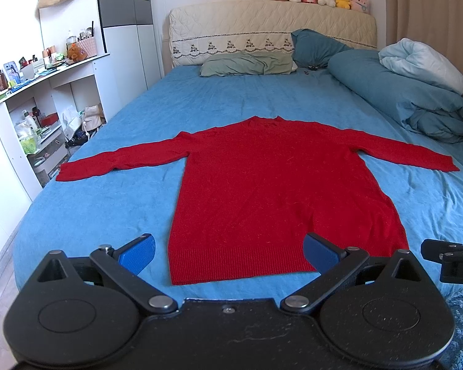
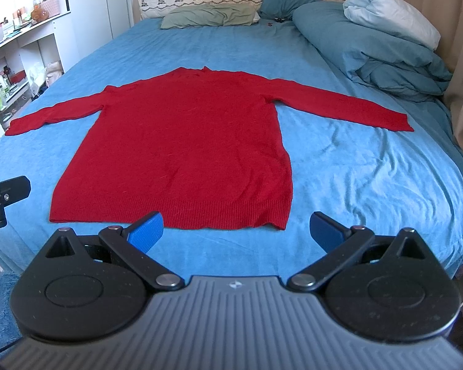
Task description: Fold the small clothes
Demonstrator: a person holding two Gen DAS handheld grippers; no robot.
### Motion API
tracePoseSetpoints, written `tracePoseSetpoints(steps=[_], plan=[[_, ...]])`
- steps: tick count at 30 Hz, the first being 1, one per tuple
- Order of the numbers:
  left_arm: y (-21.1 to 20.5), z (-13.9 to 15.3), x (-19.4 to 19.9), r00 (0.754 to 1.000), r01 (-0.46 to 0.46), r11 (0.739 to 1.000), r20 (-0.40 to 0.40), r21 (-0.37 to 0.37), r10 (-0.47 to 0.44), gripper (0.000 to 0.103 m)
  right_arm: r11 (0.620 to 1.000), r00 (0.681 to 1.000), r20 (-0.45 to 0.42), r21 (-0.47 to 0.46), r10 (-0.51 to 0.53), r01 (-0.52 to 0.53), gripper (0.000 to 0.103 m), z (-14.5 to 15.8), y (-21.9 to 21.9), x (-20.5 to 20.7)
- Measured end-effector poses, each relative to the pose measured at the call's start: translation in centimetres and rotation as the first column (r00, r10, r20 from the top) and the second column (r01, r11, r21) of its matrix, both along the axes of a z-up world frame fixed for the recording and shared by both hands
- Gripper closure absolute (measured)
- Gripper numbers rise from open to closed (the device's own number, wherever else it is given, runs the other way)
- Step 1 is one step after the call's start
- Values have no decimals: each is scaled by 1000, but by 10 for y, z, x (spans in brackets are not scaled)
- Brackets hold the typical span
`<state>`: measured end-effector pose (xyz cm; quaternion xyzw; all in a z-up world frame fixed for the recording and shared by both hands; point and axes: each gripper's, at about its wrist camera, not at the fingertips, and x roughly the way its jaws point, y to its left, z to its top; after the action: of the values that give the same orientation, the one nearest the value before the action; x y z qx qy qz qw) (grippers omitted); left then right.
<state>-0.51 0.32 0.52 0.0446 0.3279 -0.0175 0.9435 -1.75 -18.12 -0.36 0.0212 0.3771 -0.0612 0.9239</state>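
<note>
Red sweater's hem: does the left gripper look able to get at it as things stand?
Probably yes. The left gripper is open just short of the hem of the red sweater, which lies flat on the bed with nothing between.

Left gripper (image 1: 228, 251): matte black body, with two round black housings, each with a raised circular disc. Two black link arms pivot on silver rivet pins and carry the jaws. The fingers (image 1: 138, 252) are faced with blue textured pads. A small screw sits at the centre of the top plate.

Right gripper (image 2: 237, 231): same black housings, link arms and silver pins, with blue ribbed fingers (image 2: 146, 230). The centre plate is grey with radiating ribs and a small round emblem. Seen from the left wrist, its side carries white lettering "DA".
</note>
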Motion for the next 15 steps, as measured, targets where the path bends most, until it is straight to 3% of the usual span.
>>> tracePoseSetpoints(steps=[15], plan=[[0,0,0,1000,0,1000,2,-2,0,0,1000,1000,1,3,2,-2,0,2,0,-1]])
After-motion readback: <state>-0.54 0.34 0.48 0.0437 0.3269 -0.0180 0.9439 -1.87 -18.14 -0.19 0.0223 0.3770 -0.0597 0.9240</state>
